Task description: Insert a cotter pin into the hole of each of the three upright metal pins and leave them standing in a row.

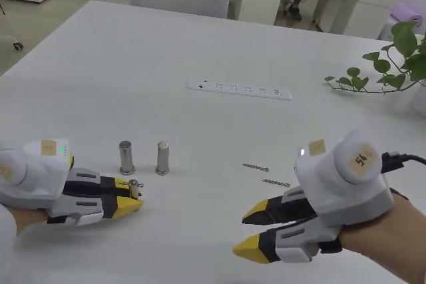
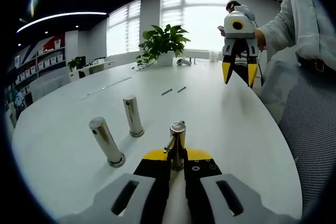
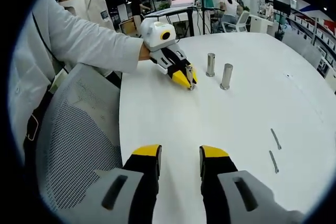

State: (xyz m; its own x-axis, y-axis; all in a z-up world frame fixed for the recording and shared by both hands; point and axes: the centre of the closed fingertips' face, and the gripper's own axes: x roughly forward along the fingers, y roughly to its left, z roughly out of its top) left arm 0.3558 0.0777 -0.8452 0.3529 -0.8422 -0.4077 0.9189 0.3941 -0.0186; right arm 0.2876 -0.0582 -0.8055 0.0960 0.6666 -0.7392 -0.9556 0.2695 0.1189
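The released, empty right gripper (image 1: pixel 243 233) was nearer the loose cotter pins (image 1: pixel 255 167), which lay left-to-right on the worktop (image 1: pixel 200 44) just on its far side; the left gripper (image 1: pixel 136 199) clenched a metal pin (image 1: pixel 134 187).

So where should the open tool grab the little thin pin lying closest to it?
Probably mid-shaft on the nearer cotter pin, the right tool coming down from above with jaws across it: it lies flat on the table, thin and long.
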